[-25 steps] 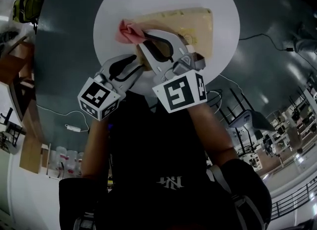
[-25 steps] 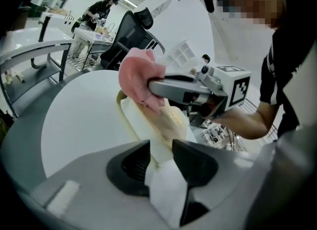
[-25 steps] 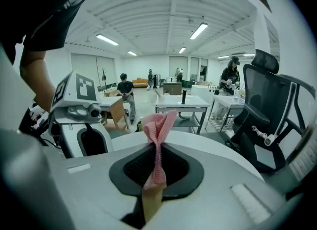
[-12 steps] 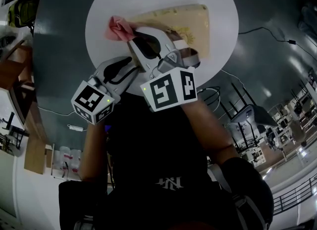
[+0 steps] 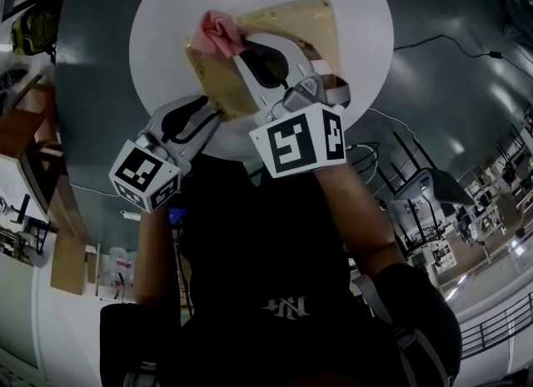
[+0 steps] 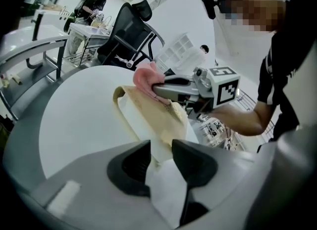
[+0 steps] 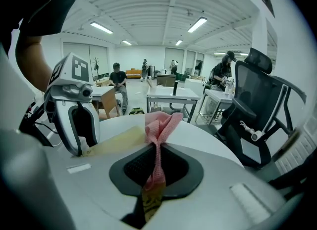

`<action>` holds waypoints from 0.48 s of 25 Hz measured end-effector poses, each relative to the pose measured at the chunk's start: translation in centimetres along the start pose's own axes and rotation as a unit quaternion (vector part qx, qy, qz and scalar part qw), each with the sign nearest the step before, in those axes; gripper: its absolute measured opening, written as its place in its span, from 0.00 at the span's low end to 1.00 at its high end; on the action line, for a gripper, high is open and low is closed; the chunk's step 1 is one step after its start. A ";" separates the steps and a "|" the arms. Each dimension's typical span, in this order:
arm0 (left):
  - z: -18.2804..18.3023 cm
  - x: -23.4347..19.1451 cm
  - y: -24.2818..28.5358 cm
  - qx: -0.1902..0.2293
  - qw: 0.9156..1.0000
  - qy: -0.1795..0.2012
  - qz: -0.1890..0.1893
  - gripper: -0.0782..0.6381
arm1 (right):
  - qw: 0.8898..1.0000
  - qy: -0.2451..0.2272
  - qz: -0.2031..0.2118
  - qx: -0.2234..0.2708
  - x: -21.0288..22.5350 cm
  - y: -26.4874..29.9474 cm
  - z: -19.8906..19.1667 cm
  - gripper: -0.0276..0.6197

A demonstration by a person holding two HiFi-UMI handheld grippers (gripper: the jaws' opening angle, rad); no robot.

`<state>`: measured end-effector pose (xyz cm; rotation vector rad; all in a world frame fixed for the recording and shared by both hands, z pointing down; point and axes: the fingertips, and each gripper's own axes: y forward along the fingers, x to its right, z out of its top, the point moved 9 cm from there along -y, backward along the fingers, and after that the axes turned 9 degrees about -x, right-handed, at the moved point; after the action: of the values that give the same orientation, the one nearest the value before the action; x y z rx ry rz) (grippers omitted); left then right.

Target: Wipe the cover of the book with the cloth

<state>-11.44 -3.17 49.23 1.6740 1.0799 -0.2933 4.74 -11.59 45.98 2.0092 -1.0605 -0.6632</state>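
Observation:
A tan book (image 5: pixel 287 40) lies on the round white table (image 5: pixel 158 69), its near left corner raised. My left gripper (image 5: pixel 210 111) is shut on that corner; pale pages (image 6: pixel 159 147) sit between its jaws in the left gripper view. The right gripper (image 5: pixel 237 44) is shut on a pink cloth (image 5: pixel 218 34), which rests at the cover's far left end. In the right gripper view the cloth (image 7: pixel 158 125) bunches up between the jaws, with the book (image 7: pixel 116 140) and the left gripper (image 7: pixel 74 120) to the left. The left gripper view shows the right gripper (image 6: pixel 157 86) pressing the cloth (image 6: pixel 147 78) on the cover (image 6: pixel 153 113).
A black office chair (image 7: pixel 260 100) stands just past the table's edge. Cables (image 5: pixel 433 44) run over the dark floor to the right. Desks (image 7: pixel 171 95) and people stand farther back in the room. Bare tabletop (image 6: pixel 79 120) lies left of the book.
The cloth slid left along the cover, then back toward the far end. The book's near left corner has turned and now stands out past my left gripper.

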 end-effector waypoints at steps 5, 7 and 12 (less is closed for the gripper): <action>0.3 0.4 0.2 -0.005 1.000 0.003 0.009 0.30 | 1.000 0.012 -0.017 -0.005 1.5 -1.0 -1.6 0.08; 0.2 0.3 0.3 -0.007 1.000 0.004 0.011 0.30 | 1.000 0.018 -0.024 -0.007 1.9 -1.3 -2.2 0.08; 0.2 0.3 0.4 -0.011 1.000 0.007 0.015 0.30 | 0.998 0.034 -0.049 -0.016 3.5 -2.1 -3.8 0.08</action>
<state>-10.87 -3.22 49.19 1.6735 1.0639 -0.2497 10.29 -12.34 46.18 2.0511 -0.9115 -0.6543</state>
